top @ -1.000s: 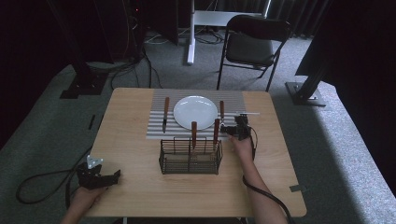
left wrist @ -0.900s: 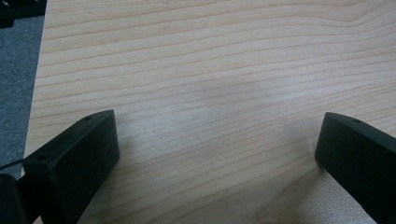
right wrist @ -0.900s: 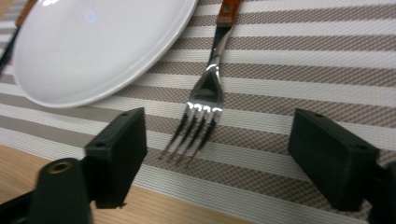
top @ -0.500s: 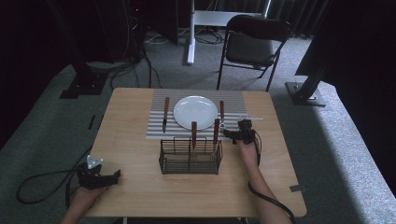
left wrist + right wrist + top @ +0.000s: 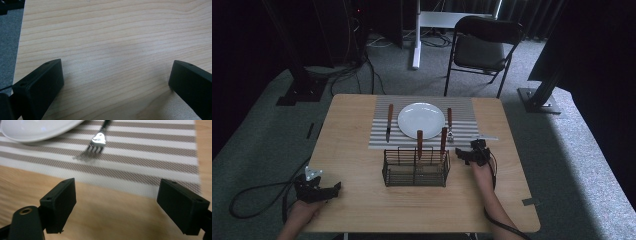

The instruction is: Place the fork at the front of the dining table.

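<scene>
Now my right gripper (image 5: 117, 207) has just opened its jaws wide and empty, probably having laid the wooden-handled steel fork (image 5: 98, 141) ahead on the striped woven placemat (image 5: 155, 152); my left gripper (image 5: 115, 85) rests open.

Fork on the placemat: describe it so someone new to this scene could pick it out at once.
Start at the white plate in the middle of the striped placemat. The fork lies flat just right of it, wooden handle pointing away, metal tines toward the wire basket. The knife lies left of the plate, and the other two wooden handles stand upright in the basket.
</scene>
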Demonstrator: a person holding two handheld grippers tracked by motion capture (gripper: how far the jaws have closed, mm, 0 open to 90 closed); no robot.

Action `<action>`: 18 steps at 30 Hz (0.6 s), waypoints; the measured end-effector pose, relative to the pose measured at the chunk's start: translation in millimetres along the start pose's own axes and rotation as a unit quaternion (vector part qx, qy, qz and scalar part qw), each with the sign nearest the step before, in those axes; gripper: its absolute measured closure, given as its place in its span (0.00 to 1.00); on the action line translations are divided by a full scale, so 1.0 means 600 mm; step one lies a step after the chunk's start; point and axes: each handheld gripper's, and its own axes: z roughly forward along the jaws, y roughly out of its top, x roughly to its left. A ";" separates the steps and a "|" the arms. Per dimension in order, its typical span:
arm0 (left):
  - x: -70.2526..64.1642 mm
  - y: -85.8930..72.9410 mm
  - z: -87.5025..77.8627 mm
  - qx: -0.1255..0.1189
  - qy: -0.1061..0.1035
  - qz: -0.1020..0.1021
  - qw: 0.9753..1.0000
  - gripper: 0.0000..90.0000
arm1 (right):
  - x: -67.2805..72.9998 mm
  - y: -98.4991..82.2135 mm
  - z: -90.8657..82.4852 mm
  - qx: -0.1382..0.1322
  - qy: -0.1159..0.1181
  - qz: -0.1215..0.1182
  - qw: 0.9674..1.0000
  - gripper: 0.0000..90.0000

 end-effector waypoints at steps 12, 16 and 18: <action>0.000 0.000 0.000 0.000 0.000 0.000 1.000 0.00 | -0.014 -0.049 -0.048 -0.010 -0.030 -0.023 0.999 0.15; 0.000 0.000 0.000 0.000 0.000 0.000 1.000 0.00 | -0.021 -0.069 -0.066 -0.018 -0.045 -0.027 0.998 0.15; 0.000 0.000 0.000 0.000 0.000 0.000 1.000 0.00 | -0.024 -0.077 -0.072 -0.020 -0.061 -0.032 0.997 0.15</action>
